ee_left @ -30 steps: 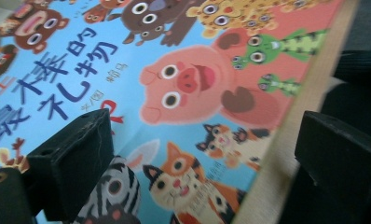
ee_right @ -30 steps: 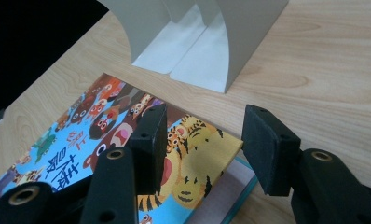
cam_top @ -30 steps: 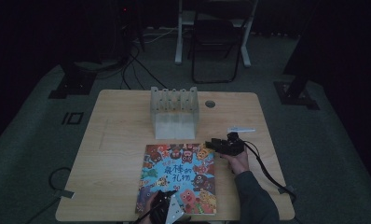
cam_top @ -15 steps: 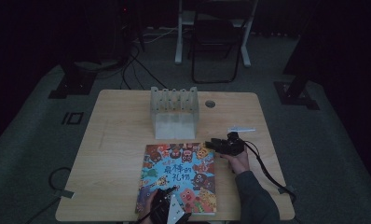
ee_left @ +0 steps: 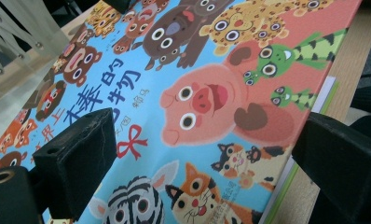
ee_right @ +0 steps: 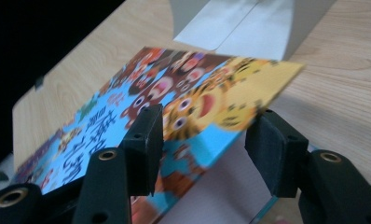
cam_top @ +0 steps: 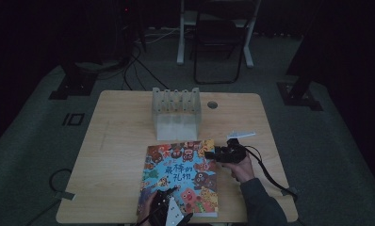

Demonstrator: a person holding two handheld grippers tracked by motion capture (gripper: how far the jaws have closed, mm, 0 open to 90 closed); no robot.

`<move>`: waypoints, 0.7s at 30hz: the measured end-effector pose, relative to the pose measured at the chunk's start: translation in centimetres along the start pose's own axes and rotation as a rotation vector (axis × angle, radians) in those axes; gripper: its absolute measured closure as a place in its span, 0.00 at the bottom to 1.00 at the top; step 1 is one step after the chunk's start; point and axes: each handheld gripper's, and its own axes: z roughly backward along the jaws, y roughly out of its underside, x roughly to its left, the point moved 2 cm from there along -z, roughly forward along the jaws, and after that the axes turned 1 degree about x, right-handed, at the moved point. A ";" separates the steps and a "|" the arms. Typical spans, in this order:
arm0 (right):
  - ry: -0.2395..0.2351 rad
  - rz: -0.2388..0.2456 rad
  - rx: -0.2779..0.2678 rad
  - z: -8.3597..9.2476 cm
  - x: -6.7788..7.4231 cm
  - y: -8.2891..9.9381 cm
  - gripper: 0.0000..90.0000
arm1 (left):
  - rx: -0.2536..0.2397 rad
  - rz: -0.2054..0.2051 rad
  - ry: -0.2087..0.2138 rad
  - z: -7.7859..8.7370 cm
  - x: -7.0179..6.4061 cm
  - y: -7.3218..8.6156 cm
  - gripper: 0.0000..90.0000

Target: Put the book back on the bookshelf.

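A colourful picture book [cam_top: 181, 174] full of cartoon animals lies on the wooden table [cam_top: 119, 141], near its front edge. My right gripper [cam_top: 209, 154] is at the book's far right corner. In the right gripper view the front cover [ee_right: 193, 107] is lifted off a white page and slants between the jaws of this gripper [ee_right: 207, 121]. The jaws have just been opening, and a gap shows between the cover's edge and the right pad [ee_right: 272, 149]. My left gripper [cam_top: 169, 194] hovers over the book's near end. Its jaws [ee_left: 207, 135] stand wide apart above the cover [ee_left: 197, 93].
A clear plastic rack [cam_top: 176, 110] stands on the table just behind the book. A round cable hole [cam_top: 212, 104] lies to the rack's right, and a small white strip [cam_top: 240, 134] lies right of the book. A chair [cam_top: 218, 37] stands beyond the table.
My right gripper has shifted slightly toward the near side at the book's corner. The left gripper and the book's body have stayed put.
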 end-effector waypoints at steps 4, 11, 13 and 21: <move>0.013 0.029 0.021 0.3 1.5 -0.2 0.50 | -0.023 0.011 0.004 0.2 0.2 -0.4 0.07; -0.073 -0.002 0.048 -0.6 2.9 -0.3 0.53 | -0.048 0.028 0.009 0.7 0.4 -0.7 0.08; -0.082 0.001 0.050 -0.8 3.1 -0.3 0.53 | -0.052 0.031 0.016 0.7 0.5 -0.7 0.08; -0.097 -0.017 0.039 -0.9 3.7 -1.1 0.63 | -0.088 0.092 0.047 1.6 0.9 -0.3 0.13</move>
